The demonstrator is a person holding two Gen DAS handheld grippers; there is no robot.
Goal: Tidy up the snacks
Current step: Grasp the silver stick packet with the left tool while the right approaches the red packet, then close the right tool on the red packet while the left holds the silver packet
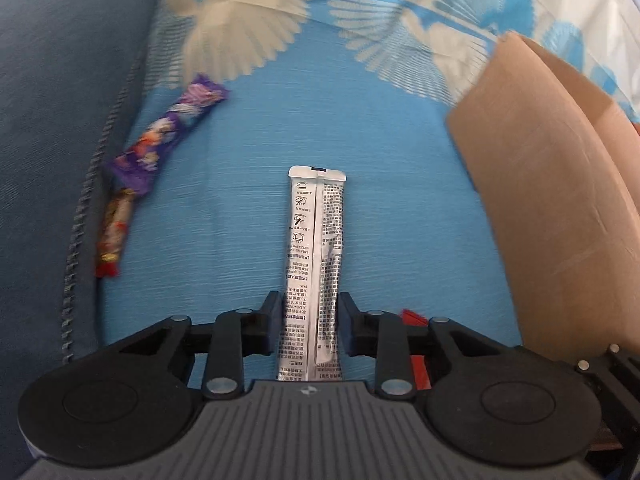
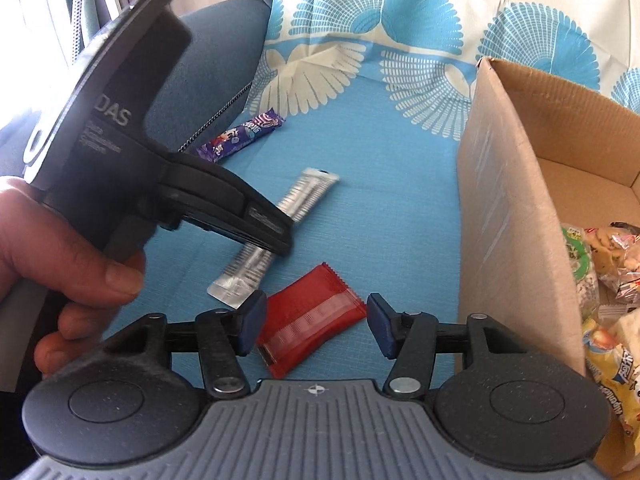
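Both grippers (image 1: 310, 316) (image 2: 316, 320) are black with blue pads, silver rivets, ribbed grey bases; one body reads, seemingly, "DAS".

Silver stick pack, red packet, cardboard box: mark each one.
Silver stick pack (image 1: 316, 216): left wrist view, printed middle.
Red packet (image 2: 310, 314): right wrist view, centre of wrapper.
Cardboard box (image 2: 508, 216): right wrist view, near outer wall.

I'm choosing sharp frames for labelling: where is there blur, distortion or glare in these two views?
Left wrist view: silver sachet sharp, purple wrapper and cardboard box smeared by blur, edges bowed by the fisheye. Right wrist view: red packet fairly crisp, the sachet and the left gripper blurred, and window light blown out at top left.
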